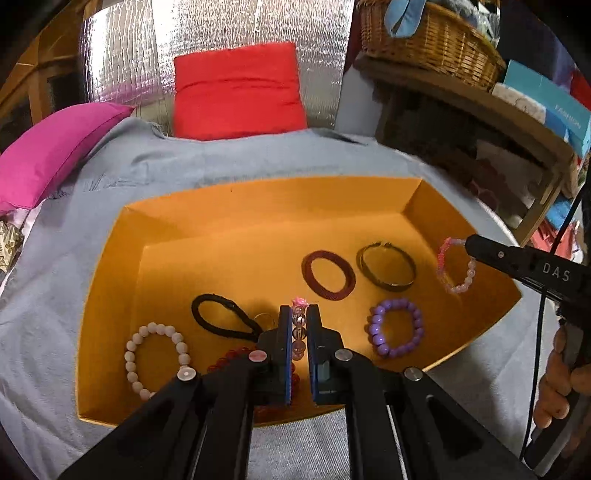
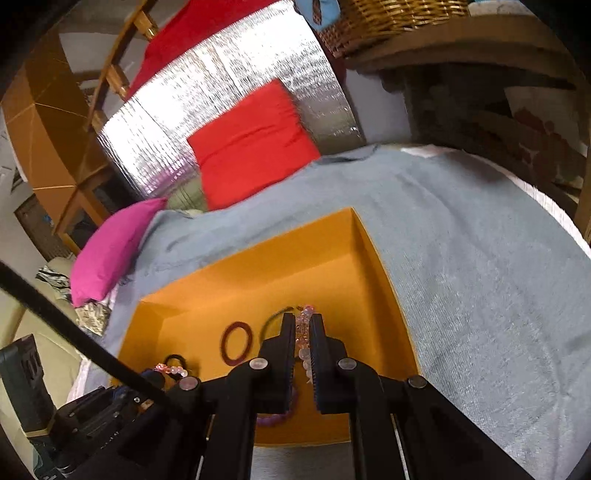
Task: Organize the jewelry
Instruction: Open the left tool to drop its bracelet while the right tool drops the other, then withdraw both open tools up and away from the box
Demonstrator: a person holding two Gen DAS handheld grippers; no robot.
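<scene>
An orange open box [image 1: 258, 206] sits on a grey cloth. Inside lie a white bead bracelet [image 1: 155, 354], a black hair tie [image 1: 221, 317], a dark red bangle [image 1: 328, 275], a dark hoop bangle [image 1: 386, 266], a purple bead bracelet [image 1: 395, 328] and red beads [image 1: 229, 360]. My left gripper [image 1: 298, 310] is shut on a clear-and-pink bead bracelet [image 1: 298, 332] over the box's near side. At the box's right end my right gripper [image 2: 303, 317] is shut on a pale pink bead bracelet [image 2: 303, 332], which dangles from its tip [image 1: 456, 266] in the left wrist view.
The grey cloth [image 2: 461, 258] spreads wide to the right of the box [image 2: 258, 280]. A red cushion [image 1: 238, 88] and a magenta cushion [image 1: 55, 147] lie behind it against a silver foil sheet [image 1: 122, 55]. A wicker basket [image 1: 424, 33] stands on a wooden shelf, back right.
</scene>
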